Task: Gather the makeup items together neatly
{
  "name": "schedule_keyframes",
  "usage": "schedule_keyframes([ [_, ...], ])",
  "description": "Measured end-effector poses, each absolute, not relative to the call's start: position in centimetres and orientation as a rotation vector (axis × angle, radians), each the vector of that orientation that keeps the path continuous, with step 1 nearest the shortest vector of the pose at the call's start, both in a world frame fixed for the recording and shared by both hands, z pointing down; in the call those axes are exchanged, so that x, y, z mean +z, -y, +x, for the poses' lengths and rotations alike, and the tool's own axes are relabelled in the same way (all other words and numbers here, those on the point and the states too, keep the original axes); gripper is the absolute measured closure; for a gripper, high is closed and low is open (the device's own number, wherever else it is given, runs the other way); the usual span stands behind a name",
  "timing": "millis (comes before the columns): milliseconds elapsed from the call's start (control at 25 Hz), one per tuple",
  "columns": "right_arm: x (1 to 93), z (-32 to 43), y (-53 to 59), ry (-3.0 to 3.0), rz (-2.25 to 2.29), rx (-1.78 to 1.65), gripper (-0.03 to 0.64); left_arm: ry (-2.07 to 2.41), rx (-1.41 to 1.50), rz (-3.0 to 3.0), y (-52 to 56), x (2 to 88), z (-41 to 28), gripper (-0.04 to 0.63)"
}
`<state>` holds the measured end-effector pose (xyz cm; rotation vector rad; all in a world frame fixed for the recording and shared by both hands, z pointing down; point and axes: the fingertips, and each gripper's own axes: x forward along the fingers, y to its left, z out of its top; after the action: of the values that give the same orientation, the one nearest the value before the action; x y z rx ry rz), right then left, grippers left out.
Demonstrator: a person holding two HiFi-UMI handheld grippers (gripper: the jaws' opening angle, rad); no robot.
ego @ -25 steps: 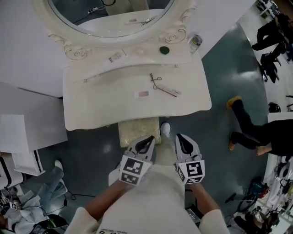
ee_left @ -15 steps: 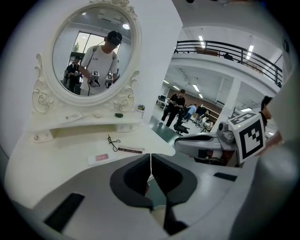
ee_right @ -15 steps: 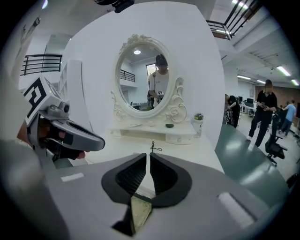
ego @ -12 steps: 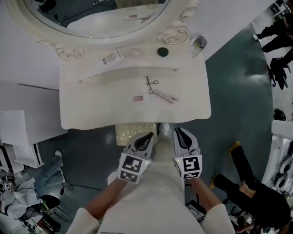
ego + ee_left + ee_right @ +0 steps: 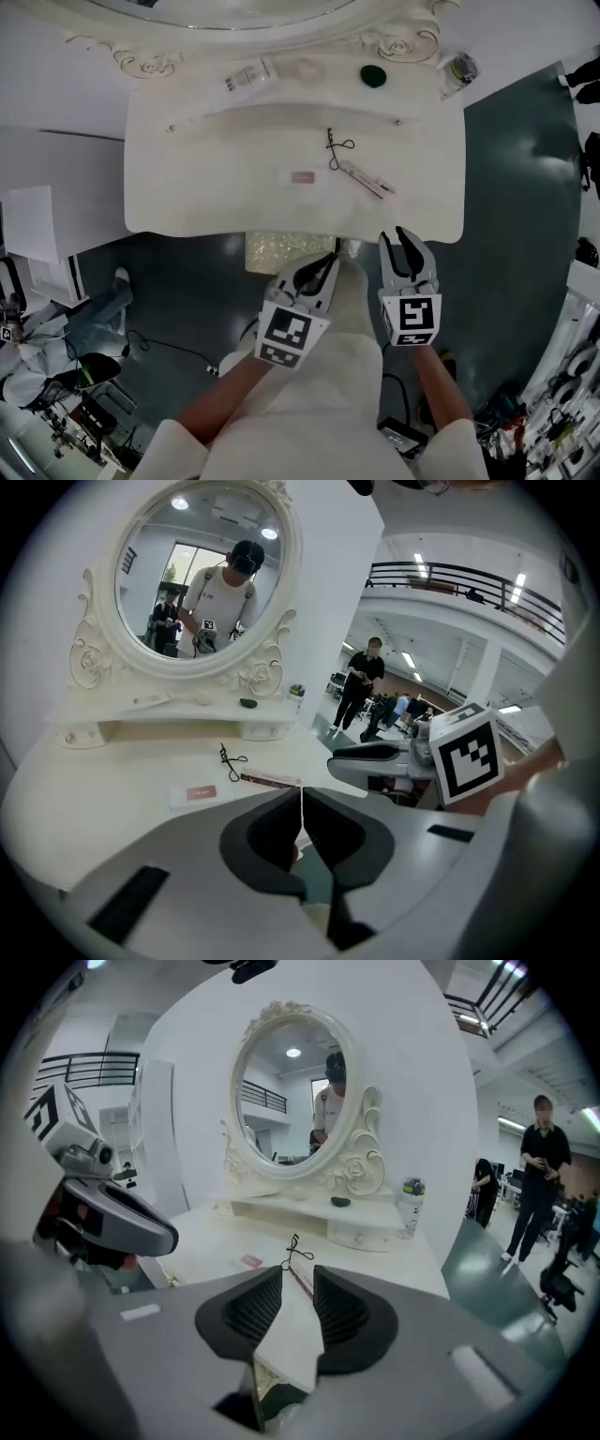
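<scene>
On the cream vanity table (image 5: 187,197) lie a black eyelash curler (image 5: 336,150), a slim pen-like tube (image 5: 366,178) and a small pink-labelled packet (image 5: 302,176). The shelf under the mirror carries a small tube (image 5: 248,75), a pale round compact (image 5: 305,67) and a dark green round item (image 5: 373,75). Both grippers hover short of the table's front edge, apart from every item. My left gripper (image 5: 319,272) is shut and empty (image 5: 301,803). My right gripper (image 5: 405,236) has its jaws opening, with a narrow gap (image 5: 297,1283) and nothing between them.
A clear bottle (image 5: 457,67) stands at the shelf's right end. A cushioned stool (image 5: 281,251) sits under the table's front edge. An oval mirror (image 5: 202,583) rises behind the shelf. A person (image 5: 539,1176) stands off to the right. Bags and cables clutter the floor at left (image 5: 56,366).
Both grippers have come forward toward the table's front edge. The right gripper's jaws, closed before, now stand slightly apart. The items on the table lie as before.
</scene>
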<state>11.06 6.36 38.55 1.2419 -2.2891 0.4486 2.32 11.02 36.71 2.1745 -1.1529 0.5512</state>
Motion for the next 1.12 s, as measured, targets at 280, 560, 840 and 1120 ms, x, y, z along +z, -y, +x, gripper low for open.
schedule_keyframes([
  [280,40.9,9.7,-4.1,2.292,1.172,0.384,0.54,1.176,0.557,2.123,-9.8,39.7,1.7,0.581],
  [560,43.0,9.6,-2.9,2.267,1.117,0.379,0.534,1.194,0.554,2.095,-8.8,41.4,1.6,0.581],
  [840,46.5,10.4,-1.7,2.227,1.018,0.388,0.505,1.217,0.541,2.075,-7.5,43.3,2.0,0.581],
  [1120,49.3,10.2,-0.6,2.204,0.917,0.363,0.489,1.222,0.537,2.027,-7.1,45.1,2.3,0.581],
])
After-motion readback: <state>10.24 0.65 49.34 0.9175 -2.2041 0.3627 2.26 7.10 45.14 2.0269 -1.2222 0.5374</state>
